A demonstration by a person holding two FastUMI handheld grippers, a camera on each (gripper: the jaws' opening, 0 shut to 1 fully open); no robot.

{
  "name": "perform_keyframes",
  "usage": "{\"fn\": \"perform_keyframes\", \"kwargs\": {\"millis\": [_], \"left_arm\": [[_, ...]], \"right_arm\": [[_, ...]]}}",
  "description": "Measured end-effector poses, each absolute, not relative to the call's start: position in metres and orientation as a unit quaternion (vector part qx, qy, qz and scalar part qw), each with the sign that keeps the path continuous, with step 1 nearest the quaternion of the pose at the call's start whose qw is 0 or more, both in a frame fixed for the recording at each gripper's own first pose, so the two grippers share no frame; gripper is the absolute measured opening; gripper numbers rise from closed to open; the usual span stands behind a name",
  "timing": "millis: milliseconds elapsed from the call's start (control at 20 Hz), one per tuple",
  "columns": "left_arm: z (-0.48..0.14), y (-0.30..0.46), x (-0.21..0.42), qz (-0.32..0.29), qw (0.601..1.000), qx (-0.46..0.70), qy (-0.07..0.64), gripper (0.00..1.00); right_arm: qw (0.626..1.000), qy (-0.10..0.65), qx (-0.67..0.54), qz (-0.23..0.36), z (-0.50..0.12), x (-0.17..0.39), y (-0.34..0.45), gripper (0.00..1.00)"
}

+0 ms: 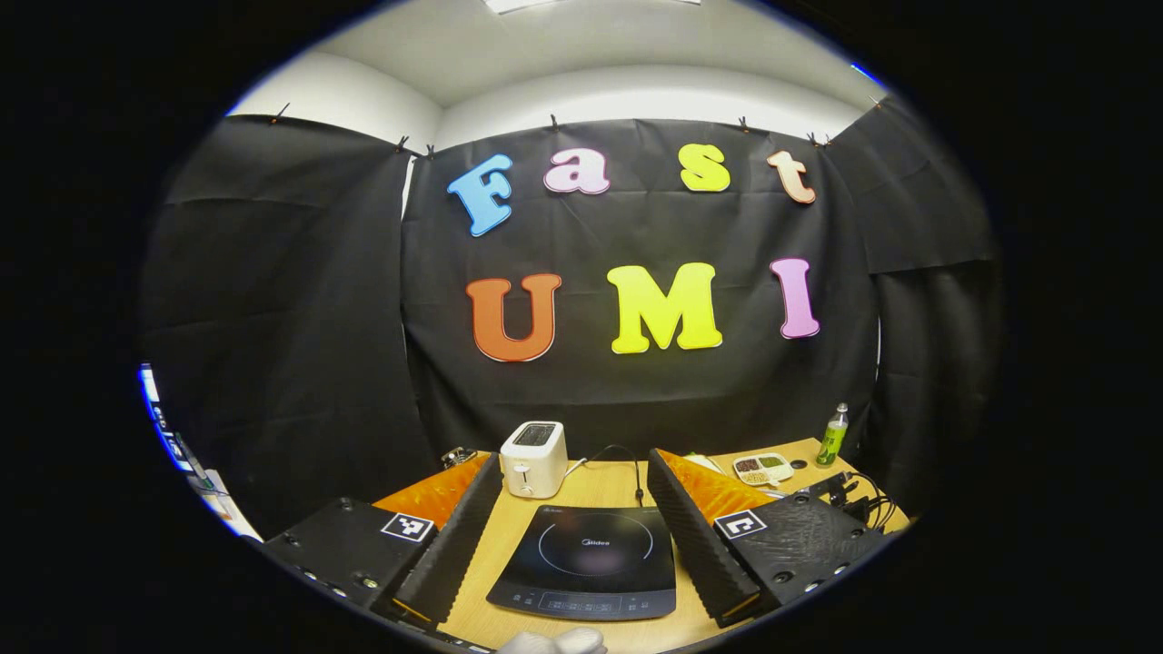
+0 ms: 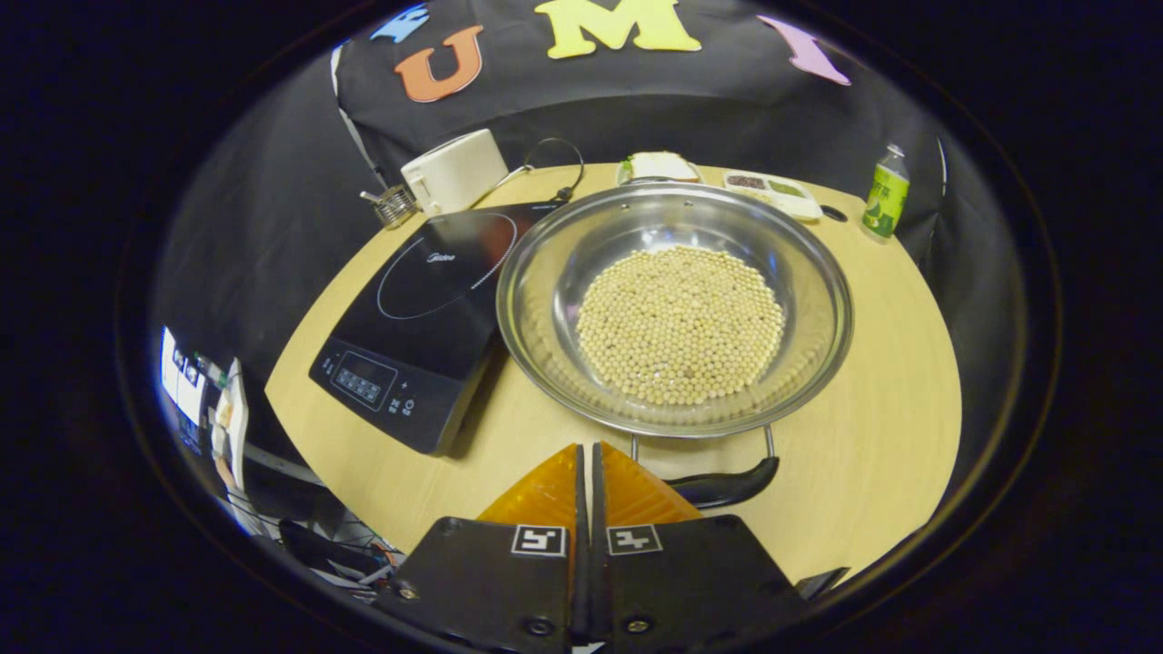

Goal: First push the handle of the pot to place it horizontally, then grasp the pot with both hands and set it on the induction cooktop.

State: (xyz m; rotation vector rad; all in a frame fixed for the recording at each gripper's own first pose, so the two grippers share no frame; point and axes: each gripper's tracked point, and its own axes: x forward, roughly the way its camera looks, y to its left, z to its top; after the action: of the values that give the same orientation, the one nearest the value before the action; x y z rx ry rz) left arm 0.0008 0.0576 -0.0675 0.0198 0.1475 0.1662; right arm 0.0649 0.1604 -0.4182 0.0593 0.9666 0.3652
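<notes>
From where I stand, the pot (image 2: 674, 309) sits on the worktop (image 2: 872, 363) just beside the induction cooktop (image 2: 420, 313), its rim touching or overlapping the cooktop's right edge — a wide steel basin with a bed of pale beans (image 2: 680, 323) in it. In the right gripper view the pot's near handle (image 2: 722, 486) lies at about six o'clock from the bowl, a dark grip on a wire loop, and the right gripper (image 2: 586, 468) has its fingers pressed together on nothing, the tips just beside that handle's left end at roughly seven o'clock of the pot. The left gripper (image 1: 574, 518) hangs above the cooktop with its fingers wide apart, the glass plate framed between them and a toaster (image 1: 534, 458) at twelve o'clock beyond it. The step in hand looks to be the handle push, and I'd judge closed fingers the right tool for it — a blunt wedge that won't snag the wire. The push should be slow and along the handle's swing, low against the grip, so the pot doesn't skate or the beans jump. The far handle is hidden from me, so I can't say how it lies.
</notes>
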Motion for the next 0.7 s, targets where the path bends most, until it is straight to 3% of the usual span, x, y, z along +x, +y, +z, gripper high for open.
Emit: {"fn": "perform_keyframes", "kwargs": {"millis": [150, 200, 700], "left_arm": [[-0.067, 0.051, 0.003, 0.078, 0.994, 0.010, 0.074, 0.89], [-0.069, 0.046, 0.006, 0.077, 0.994, 0.010, 0.074, 0.96], [-0.067, 0.036, 0.014, 0.079, 0.994, 0.009, 0.071, 0.96]], "right_arm": [[0.871, 0.463, 0.035, 0.162, -0.419, 0.069, 0.145, 0.03], [0.871, 0.463, 0.035, 0.159, -0.420, 0.069, 0.140, 0.03], [0.877, 0.463, 0.014, 0.132, -0.424, 0.086, 0.087, 0.04]]}}
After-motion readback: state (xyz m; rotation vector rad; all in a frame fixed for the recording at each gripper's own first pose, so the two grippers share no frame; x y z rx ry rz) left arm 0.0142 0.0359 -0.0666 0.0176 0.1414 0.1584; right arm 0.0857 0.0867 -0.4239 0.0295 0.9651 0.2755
